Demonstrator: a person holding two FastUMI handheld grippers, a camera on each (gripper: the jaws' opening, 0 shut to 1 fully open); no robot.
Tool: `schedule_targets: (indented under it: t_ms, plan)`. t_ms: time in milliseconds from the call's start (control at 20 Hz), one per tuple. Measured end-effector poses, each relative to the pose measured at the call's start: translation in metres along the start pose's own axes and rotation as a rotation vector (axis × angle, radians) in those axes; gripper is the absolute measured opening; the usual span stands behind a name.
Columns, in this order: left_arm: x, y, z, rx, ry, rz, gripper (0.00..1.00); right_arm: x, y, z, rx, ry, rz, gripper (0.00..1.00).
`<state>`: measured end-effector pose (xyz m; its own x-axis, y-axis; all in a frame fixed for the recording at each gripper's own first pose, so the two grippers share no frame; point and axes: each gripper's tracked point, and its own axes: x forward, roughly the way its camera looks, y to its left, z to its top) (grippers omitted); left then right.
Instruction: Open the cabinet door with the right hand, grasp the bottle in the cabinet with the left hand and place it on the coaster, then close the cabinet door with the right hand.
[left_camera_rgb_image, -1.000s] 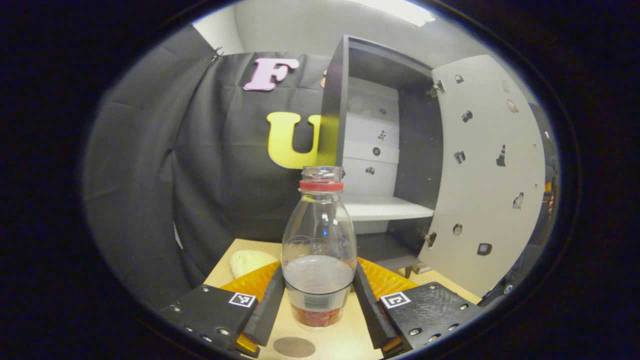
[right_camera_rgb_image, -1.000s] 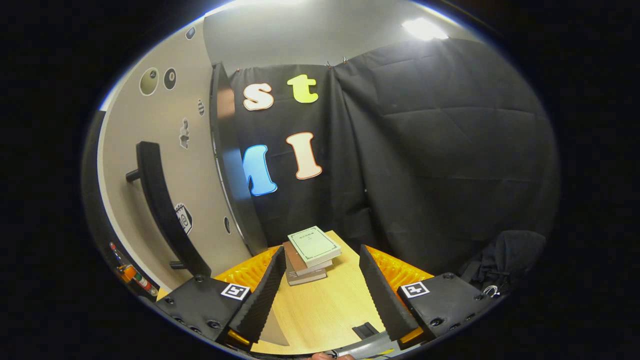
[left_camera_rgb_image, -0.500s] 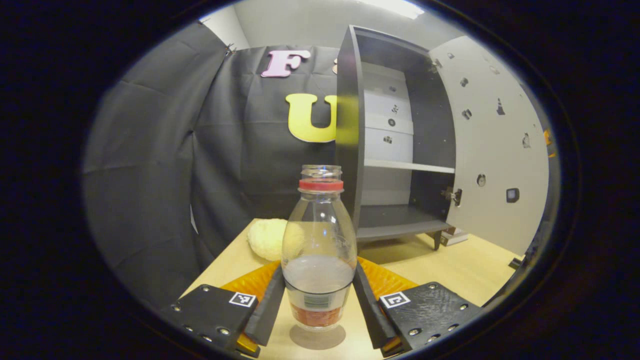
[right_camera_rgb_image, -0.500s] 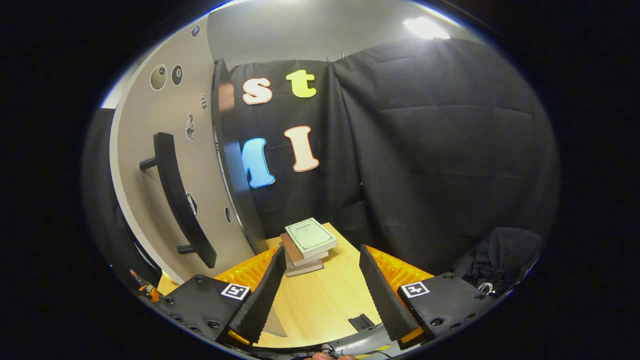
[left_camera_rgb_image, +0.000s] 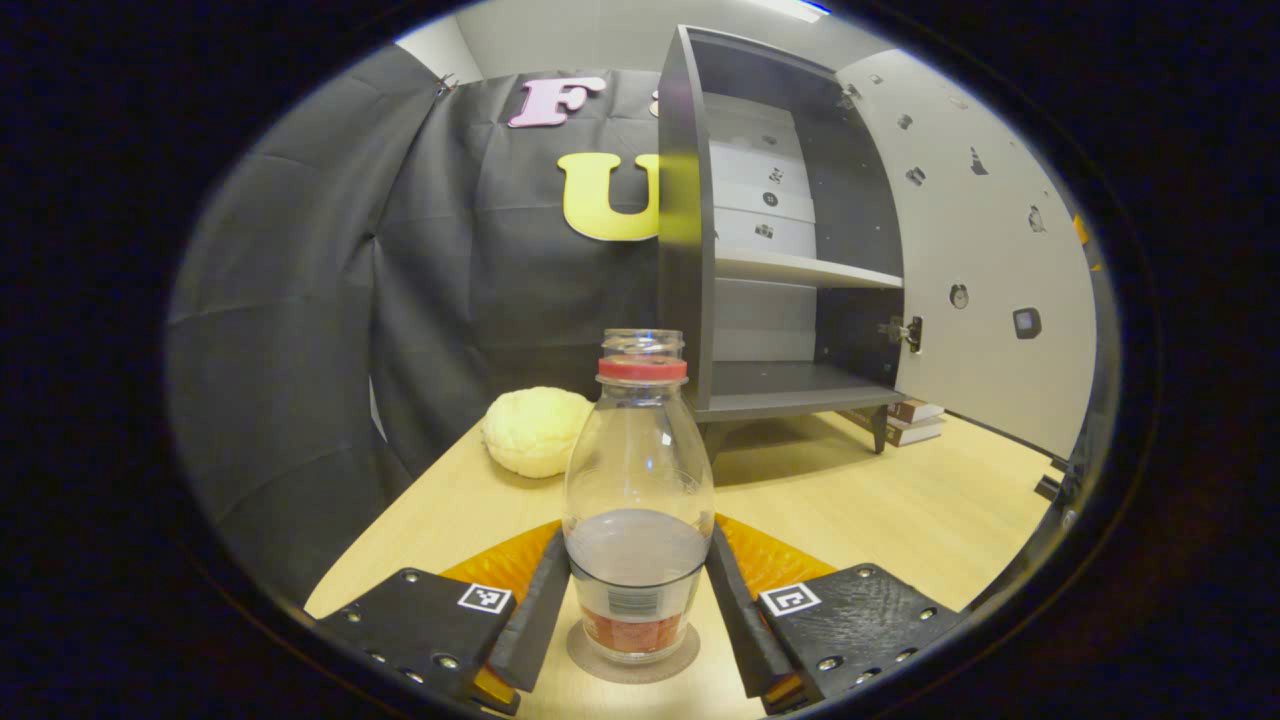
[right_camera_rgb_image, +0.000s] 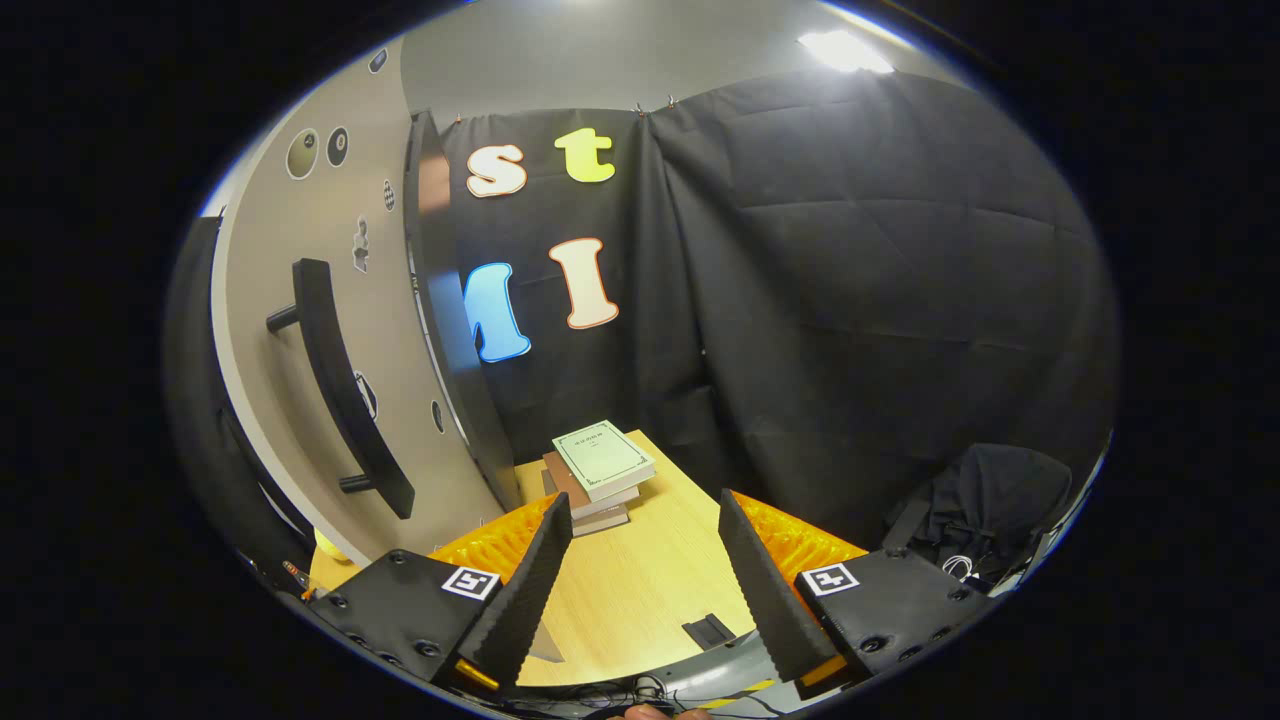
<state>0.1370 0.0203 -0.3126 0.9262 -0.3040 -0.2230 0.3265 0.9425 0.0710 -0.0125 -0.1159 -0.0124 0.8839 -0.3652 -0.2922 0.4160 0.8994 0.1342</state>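
Now we have the bottle (left_camera_rgb_image: 638, 500) standing upright between the two fingers of our left gripper (left_camera_rgb_image: 636, 600), both foam pads pressed against its lower body, so the left claw is clamped on it. Its base sits on the round coaster (left_camera_rgb_image: 632, 660), whose rim peeks out around the bottom, though from this low angle we cannot quite tell whether the bottle is fully centred on it. The bottle carries a red ring below its open neck and holds some liquid in its lower part. Beyond it, the table (left_camera_rgb_image: 900, 510) runs bare toward the cabinet (left_camera_rgb_image: 690, 250), which stands on short legs with its door (left_camera_rgb_image: 985, 260) swung wide to the right, exposing a shelf and the floor of the lower compartment. A pale, lumpy bun-like thing (left_camera_rgb_image: 535, 445) lies well left of the cabinet, near the table's far-left edge by the black cloth. In the right gripper view, our right gripper (right_camera_rgb_image: 640, 580) hangs with its jaws spread apart and nothing between them, above open tabletop. The door's outer face rises just to its left, with the dark handle (right_camera_rgb_image: 340, 390) close by, and a stack of books (right_camera_rgb_image: 598, 475) lies ahead by the door's edge.
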Motion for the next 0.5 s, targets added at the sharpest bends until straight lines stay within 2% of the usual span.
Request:
schedule_targets:
  t_ms: [100, 150, 350, 500]
  plan:
    - [-0.001, -0.001, -0.004, -0.001, 0.007, -0.004, 0.72, 0.003, -0.002, 0.004, -0.010, -0.002, -0.010, 0.87]
    - [0.001, 0.000, -0.005, -0.001, 0.010, -0.001, 0.72, 0.003, 0.001, 0.006, -0.014, -0.004, -0.009, 0.94]
    - [0.001, 0.000, -0.011, -0.009, 0.027, 0.007, 0.75, 0.010, 0.010, 0.006, -0.025, 0.000, 0.008, 0.94]
    - [0.002, -0.002, -0.014, -0.010, 0.043, 0.014, 0.73, 0.014, 0.011, 0.005, -0.012, 0.005, 0.008, 0.94]
